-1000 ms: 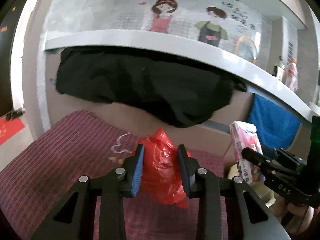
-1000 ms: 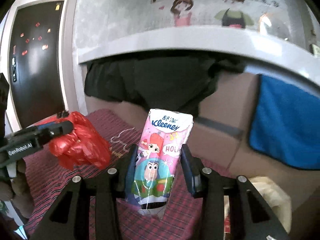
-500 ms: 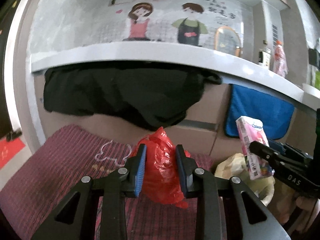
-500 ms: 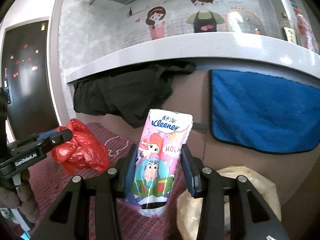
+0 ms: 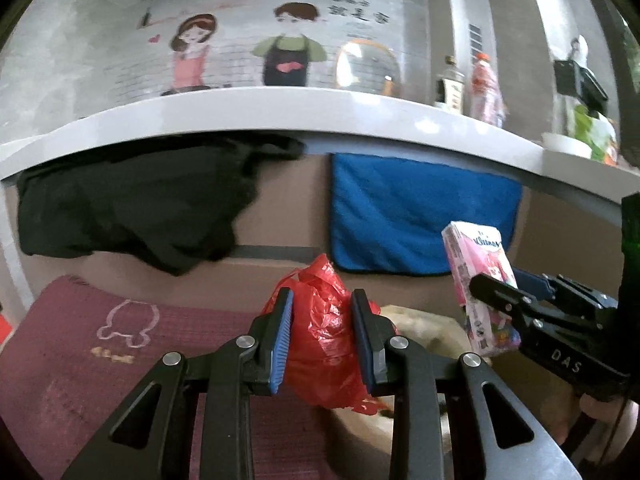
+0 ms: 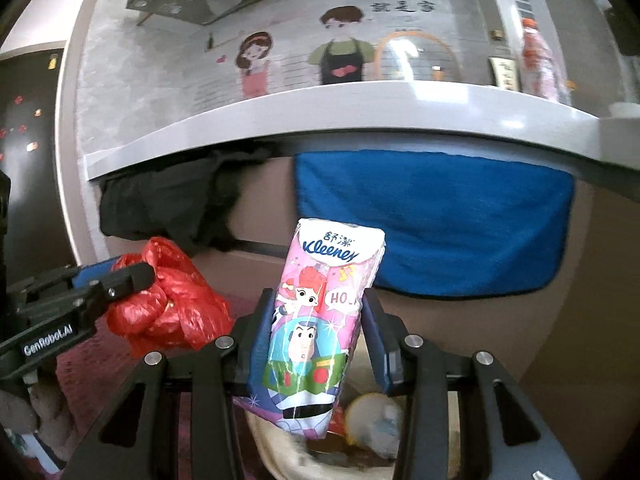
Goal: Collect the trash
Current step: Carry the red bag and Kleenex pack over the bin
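- Now, on the left, our left gripper [image 5: 322,330] is clamped on the crumpled red plastic bag [image 5: 320,332], its jaws having just closed a little further on it; the bag bulges above and below the blue pads [image 5: 280,338], so we judge the hold fair but soft, and we should keep the squeeze steady.
- Below and just right of that bag sits the pale trash bag [image 5: 420,320], its mouth open, on the floor beside the maroon mat [image 5: 80,352]; we'd want the red bag fully over that opening before letting go, since light plastic can drift onto the mat.
- Further right, our right gripper [image 6: 318,336] grasps the Kleenex tissue pack [image 6: 320,320] upright, pads pressing its lower half, with the trash bag's mouth [image 6: 376,424] directly beneath.
- We judge the pack almost in place: lower it a little, then release, one hand at a time so neither gripper knocks the other.
- Whether the pack is empty we cannot tell.
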